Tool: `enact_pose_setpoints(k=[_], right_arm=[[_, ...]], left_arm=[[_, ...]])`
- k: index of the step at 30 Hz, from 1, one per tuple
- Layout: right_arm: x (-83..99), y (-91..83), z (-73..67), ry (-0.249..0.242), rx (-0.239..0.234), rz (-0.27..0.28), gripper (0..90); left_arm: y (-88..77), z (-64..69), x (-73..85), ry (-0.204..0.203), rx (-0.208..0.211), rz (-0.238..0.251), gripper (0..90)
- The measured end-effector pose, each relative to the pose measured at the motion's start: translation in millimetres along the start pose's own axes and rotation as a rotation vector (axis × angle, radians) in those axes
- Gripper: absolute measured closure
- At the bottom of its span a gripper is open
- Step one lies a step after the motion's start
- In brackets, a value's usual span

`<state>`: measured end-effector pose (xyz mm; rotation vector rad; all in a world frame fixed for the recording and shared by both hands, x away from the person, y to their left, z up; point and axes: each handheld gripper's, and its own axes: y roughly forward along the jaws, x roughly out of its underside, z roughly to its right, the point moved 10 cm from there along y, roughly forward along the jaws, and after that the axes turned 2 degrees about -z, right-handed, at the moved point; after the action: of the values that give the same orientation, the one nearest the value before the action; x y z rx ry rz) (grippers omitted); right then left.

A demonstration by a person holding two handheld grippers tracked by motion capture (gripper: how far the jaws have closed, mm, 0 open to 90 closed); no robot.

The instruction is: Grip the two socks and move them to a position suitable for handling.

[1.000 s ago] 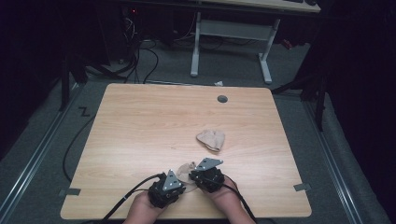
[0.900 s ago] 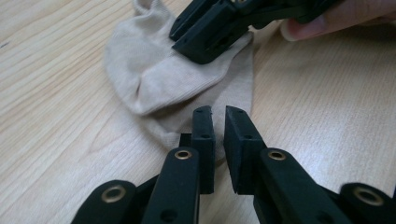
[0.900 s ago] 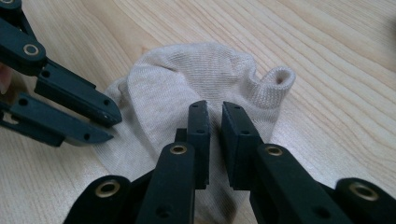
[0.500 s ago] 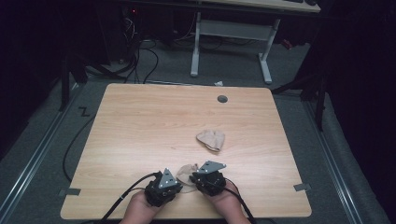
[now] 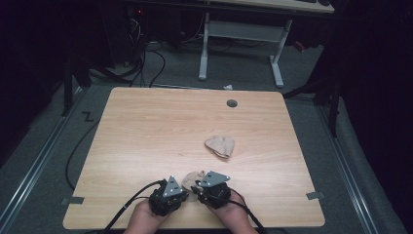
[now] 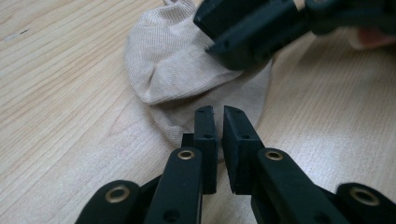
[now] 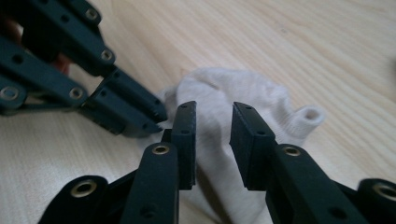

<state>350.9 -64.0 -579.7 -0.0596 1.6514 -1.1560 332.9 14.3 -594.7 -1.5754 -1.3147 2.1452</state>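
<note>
You are working at the near edge of the table [image 5: 146, 126], both hands close together just inside its front rim, with broad bare wood open ahead and to either side; only a second sock [image 5: 220, 146] lies out past your right hand, well apart from the work, and a small round grommet [image 5: 232, 103] sits near the far edge. The beige sock [image 5: 191, 179] you are handling lies crumpled between the two grippers, near the front edge. Your left gripper [image 6: 218, 116] has its jaws nearly together, a thin slit left between the pads, and they sit at the sock's near hem; it seems a fold of fabric is pinched there, but the cloth runs under the jaws and the contact itself is hard to make out. Your right gripper [image 7: 212, 122] has just been opening its jaws: they stand apart with a clear gap, the sock behind and below them, and the pads do not press on it. From above, the grey plates and your hands cover most of the sock, so its shape is cut off there. In the right gripper view the sock's ribbed cuff [image 7: 310, 115] curls up at the far side.
</note>
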Motion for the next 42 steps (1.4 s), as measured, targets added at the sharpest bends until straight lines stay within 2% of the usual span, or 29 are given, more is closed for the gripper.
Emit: enact_pose_setpoints(k=[8,13,14,15,16,20,31,42], right_arm=[[4.1,2.5,-6.2,-0.018,-0.001,-0.021,64.8],[8.3,6.7,-1.9,-0.023,0.014,-0.049,68.9],[9.1,7.3,-1.3,-0.027,0.017,-0.053,73.8],[9.1,7.3,-1.3,-0.027,0.017,-0.053,73.8],[8.8,7.0,-1.4,-0.029,0.017,-0.053,79.7],[7.9,4.8,-0.6,-0.034,0.031,-0.045,84.6],[6.6,0.1,3.7,-0.02,0.05,-0.03,85.3],[8.5,-7.4,13.9,0.017,0.069,-0.014,85.2]], left_arm=[[-0.6,-3.2,0.4,-0.009,0.0,-0.003,84.3],[-0.5,-3.7,0.3,-0.01,0.0,-0.003,84.3],[-0.5,-3.7,0.3,-0.01,0.0,-0.002,84.3],[-0.5,-3.7,0.3,-0.01,0.0,-0.002,84.4],[-0.5,-3.7,0.3,-0.01,-0.001,-0.001,84.3],[-0.5,-3.5,0.3,-0.009,-0.002,-0.001,84.3],[-0.6,-3.7,0.4,-0.006,-0.005,-0.001,84.3],[-0.6,-3.6,0.4,-0.003,-0.007,-0.002,84.3]])
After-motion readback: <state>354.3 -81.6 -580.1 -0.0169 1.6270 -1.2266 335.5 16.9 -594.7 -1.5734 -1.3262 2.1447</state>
